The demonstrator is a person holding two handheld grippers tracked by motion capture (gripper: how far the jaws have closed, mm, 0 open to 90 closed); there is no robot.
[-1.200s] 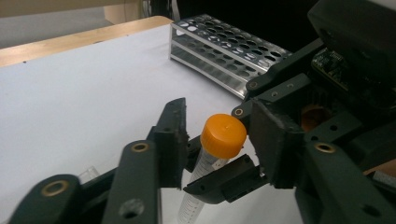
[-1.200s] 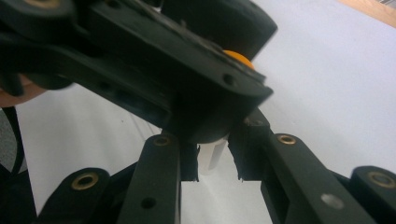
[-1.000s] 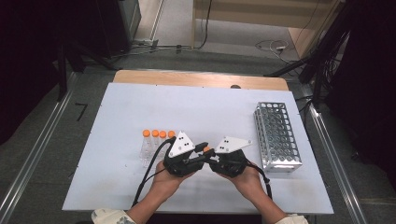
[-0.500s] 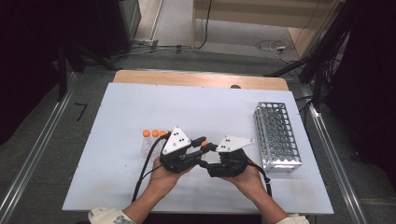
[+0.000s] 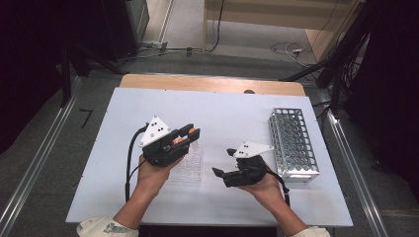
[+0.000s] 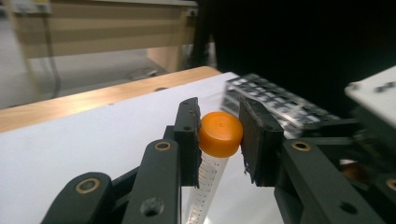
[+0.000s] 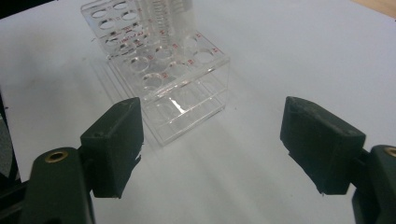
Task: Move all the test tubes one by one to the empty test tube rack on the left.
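Note:
My left gripper (image 5: 189, 133) is lifted above the table and shut on the orange cap of a clear graduated tube (image 6: 220, 133); the tube's body hangs down between the jaws. Just under that gripper stands a clear plastic rack (image 5: 191, 167) on the white table (image 5: 227, 113). In the right gripper view the rack (image 7: 161, 70) sits straight ahead with clear tubes (image 7: 163, 18) in its far holes. My right gripper (image 5: 224, 162) hovers to the rack's right. Its jaws have just been opening and now stand wide with nothing between them (image 7: 210, 144).
A metal wire tube rack (image 5: 294, 143) stands at the table's right edge, close beside the right hand. A wooden strip (image 5: 212, 83) runs along the far edge. Cables trail from both grippers toward the person.
The two grippers were together at the table's middle. The left one has drawn away to the left and risen with the tube. The right one's jaws have spread apart.

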